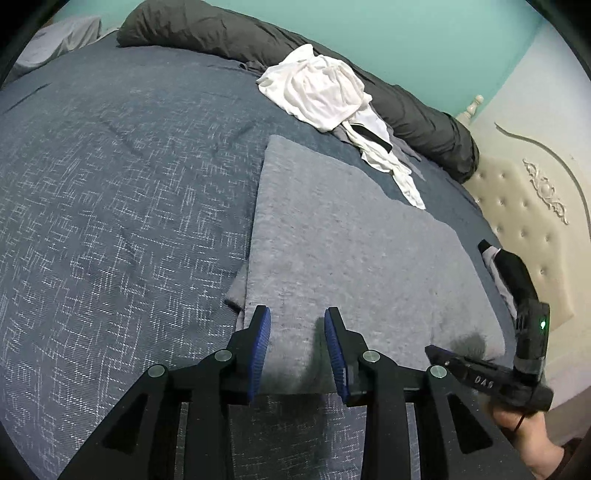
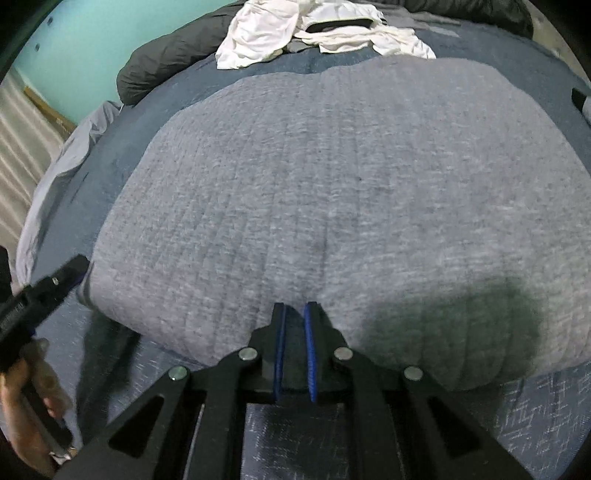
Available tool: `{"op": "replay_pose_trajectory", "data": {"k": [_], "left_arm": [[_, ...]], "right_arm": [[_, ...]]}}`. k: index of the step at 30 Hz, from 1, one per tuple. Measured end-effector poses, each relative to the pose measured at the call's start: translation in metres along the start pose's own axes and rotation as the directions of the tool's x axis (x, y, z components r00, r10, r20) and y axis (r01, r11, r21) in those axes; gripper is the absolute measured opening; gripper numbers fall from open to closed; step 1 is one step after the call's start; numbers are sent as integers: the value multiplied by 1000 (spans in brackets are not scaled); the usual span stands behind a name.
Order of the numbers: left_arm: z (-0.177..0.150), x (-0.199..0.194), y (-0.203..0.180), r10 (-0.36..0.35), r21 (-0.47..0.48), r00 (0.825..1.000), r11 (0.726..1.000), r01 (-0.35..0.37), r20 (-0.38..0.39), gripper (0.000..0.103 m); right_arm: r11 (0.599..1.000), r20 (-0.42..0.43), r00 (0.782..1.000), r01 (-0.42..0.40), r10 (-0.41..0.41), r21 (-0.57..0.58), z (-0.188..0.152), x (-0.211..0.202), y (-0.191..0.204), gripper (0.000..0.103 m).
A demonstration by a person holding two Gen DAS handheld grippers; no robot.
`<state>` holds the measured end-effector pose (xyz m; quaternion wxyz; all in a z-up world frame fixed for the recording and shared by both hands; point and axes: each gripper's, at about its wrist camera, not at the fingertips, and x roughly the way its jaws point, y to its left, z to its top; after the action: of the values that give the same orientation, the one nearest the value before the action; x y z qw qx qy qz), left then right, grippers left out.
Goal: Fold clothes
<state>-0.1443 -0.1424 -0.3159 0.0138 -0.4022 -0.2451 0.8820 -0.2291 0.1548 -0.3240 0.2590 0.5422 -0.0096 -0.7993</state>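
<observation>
1. Broadly, a bed under a dark blue woven bedspread fills both views, with a teal wall behind it and a cream tufted headboard at the right of the left wrist view.
2. Along the far edge of the bed lies a long dark grey rolled duvet.
3. On the bedspread the grey garment lies flat, folded into a broad panel; a small flap of it sticks out at its near left edge.
4. Beyond it, against the duvet, sits a crumpled heap of white clothes, apart from the grey garment.
5. The left gripper points down at the near edge of the grey garment. Its blue pads stand partly apart, with the edge of the cloth lying between them; they do not press on it.
6. The right gripper also points down at the near edge, further right. Its jaws are drawn almost together, a thin gap showing; whether cloth is pinched there cannot be told.
7. A person's hand grips the right gripper's handle.
</observation>
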Motion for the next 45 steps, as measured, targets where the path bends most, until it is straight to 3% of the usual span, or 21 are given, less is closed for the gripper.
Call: {"op": "replay_pose_trajectory", "data": {"k": [7,14,20,24,33,45], "left_arm": [[0,1,10,-25,-31,1000,999,25,2,41],[0,-4,12,-27,-31,1000,999,27,11,41],[1,-6,15,-33,-40,999,999,34,21,41],[2,-6,18,-36,-48,999,998,37,25,41],[5,-7,23,-38,-64,999,997,40,36,41],[7,-6,33,-32,-82,999,996,35,33,42]], "right_arm": [[998,15,999,-46,46,46,-3,-20,2,9],[1000,-10,1000,-11,12,23,-17,-5,3,6],[1000,17,1000,8,-9,9,-9,-15,15,6],[999,-16,999,35,-35,-23,-7,-2,19,6],[997,-27,997,71,-72,-31,28,15,27,6],[993,-60,992,116,-115,26,111,53,14,6]]}}
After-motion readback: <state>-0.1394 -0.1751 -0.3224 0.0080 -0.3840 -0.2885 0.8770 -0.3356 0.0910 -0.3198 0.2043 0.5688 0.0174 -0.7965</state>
